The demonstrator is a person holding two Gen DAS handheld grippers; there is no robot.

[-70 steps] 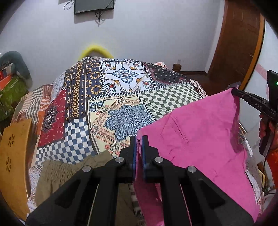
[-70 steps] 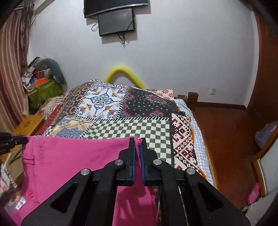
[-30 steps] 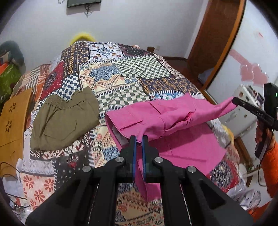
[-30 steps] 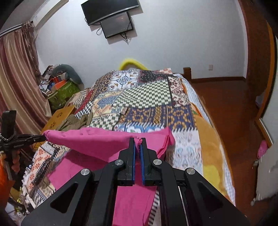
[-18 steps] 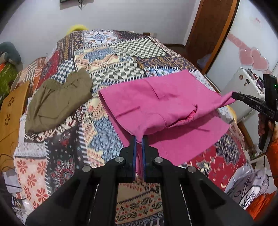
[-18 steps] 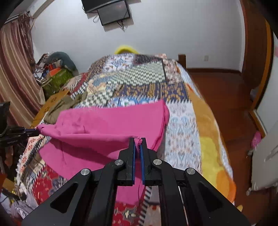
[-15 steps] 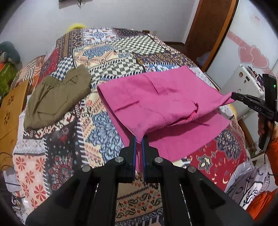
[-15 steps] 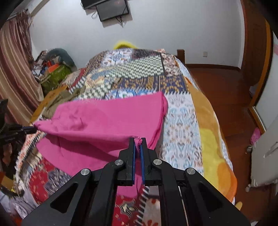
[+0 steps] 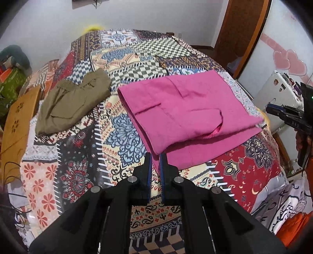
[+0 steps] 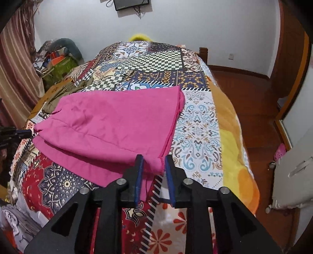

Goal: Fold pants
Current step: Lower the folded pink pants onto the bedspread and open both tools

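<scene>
Lying folded over on the patchwork bedspread (image 9: 74, 175), the pink pants (image 9: 187, 109) sit near the foot end of the bed, top layer doubled over a lower layer; left claw (image 9: 154, 162) pinched tight on the near corner of the pants, fabric betw. its blue pads; right claw (image 10: 153, 166) jaws opening, far-side corner of pants sitting loose betw. them, pads not pressing on it; in left wrist view the right claw (image 9: 273, 110) shows at right edge, just off the pants' corner; olive-green garment (image 9: 72, 103) lies crumpled to the left, apart from the pink pants; TV (image 10: 131, 4) on wall behind bed.
</scene>
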